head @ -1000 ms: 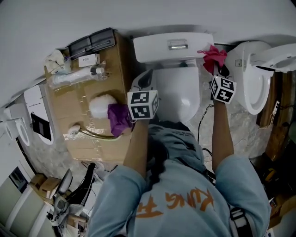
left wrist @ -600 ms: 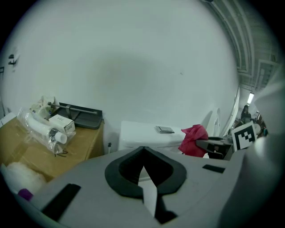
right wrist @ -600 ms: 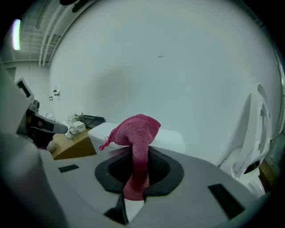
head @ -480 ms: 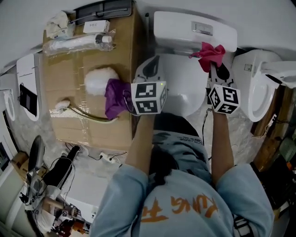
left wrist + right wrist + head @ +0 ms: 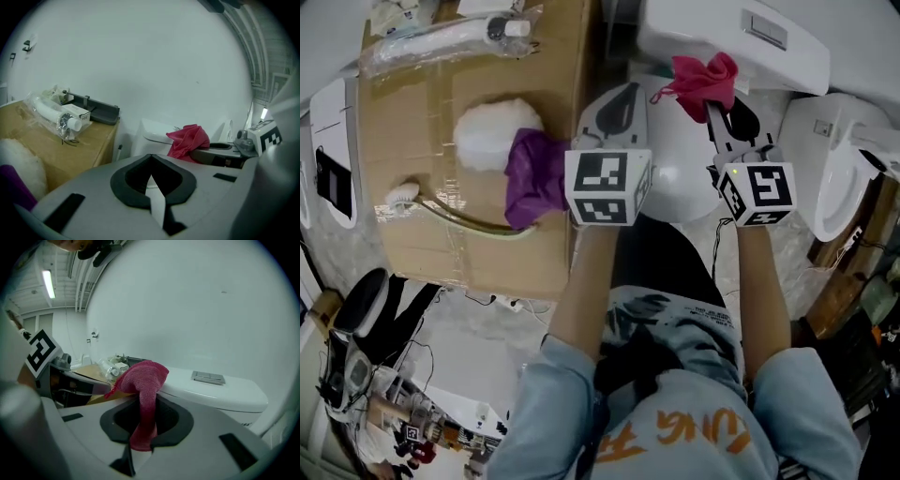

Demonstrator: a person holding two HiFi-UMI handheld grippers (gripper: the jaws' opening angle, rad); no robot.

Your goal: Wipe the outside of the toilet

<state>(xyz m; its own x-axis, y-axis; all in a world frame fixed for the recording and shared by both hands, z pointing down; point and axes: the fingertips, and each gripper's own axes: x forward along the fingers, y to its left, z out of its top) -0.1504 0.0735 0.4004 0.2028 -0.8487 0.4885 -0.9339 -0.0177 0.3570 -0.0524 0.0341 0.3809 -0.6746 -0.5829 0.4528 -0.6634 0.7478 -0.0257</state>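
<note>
Cleaning round: a person stands over a white toilet (image 5: 680, 164) with a two-jaw gripper in each hand, ready to wipe its outer shell. The right gripper (image 5: 145, 404) is clenched on a red cloth (image 5: 140, 376), one tail nipped between the jaws and the rest bunched loose above them, a hold that leaves a soft wad free to meet the porcelain. The cloth hangs by the front edge of the cistern (image 5: 741, 42), above the back of the closed lid; no view settles whether it touches either one. The left gripper (image 5: 150, 159) has its jaws pressed together on nothing and sits by the lid's left edge, apart from the cloth, seemingly kept out of the way while the other does the work. Beside the toilet's left side stands a cardboard box (image 5: 422, 216) serving as a shelf for supplies: a purple cloth (image 5: 532, 173) draped at its right edge, a white fluffy pad (image 5: 492, 131) just beside that toward the middle, and a wrapped package (image 5: 441, 37) along its far edge. A second toilet (image 5: 830, 178) stands near the right. Judging by the lifted cloth, the wipe looks about to start at the cistern
</note>
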